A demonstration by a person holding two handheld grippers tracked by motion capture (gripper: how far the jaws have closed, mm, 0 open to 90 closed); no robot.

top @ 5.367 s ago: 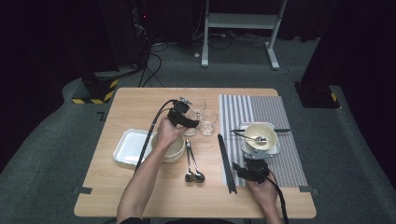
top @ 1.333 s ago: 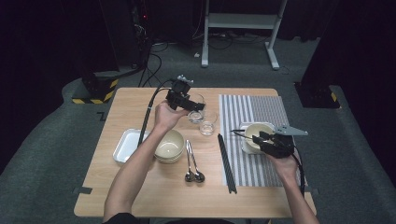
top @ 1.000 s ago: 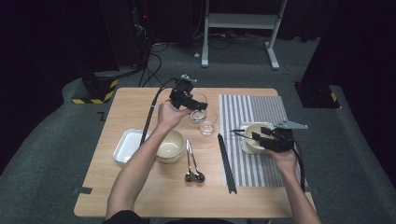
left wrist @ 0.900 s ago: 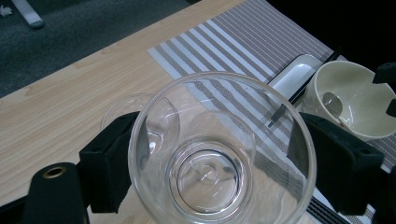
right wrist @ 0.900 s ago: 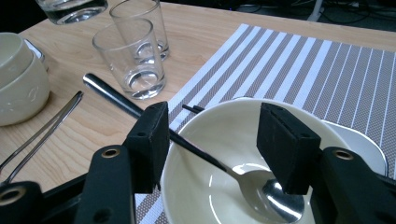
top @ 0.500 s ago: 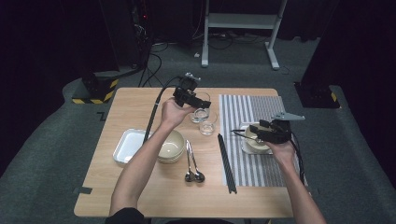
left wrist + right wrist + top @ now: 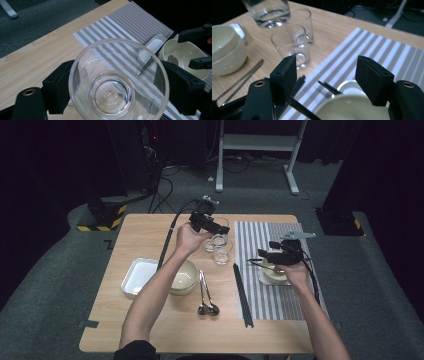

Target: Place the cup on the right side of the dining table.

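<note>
In the high view, the right hand-held gripper (image 7: 265,255) has come up off the cream bowl (image 7: 274,275) since a second ago, jaws just widened and empty; the left hand-held gripper (image 7: 218,228) stays raised over two glasses (image 7: 218,248). The wooden surface (image 7: 150,235) carries a striped mat (image 7: 260,237); grey carpet and cables lie behind. In the left gripper view, the pads clamp a clear glass (image 7: 117,82) held above the mat. In the right gripper view, open jaws frame the bowl (image 7: 352,107). No writing is legible.
</note>
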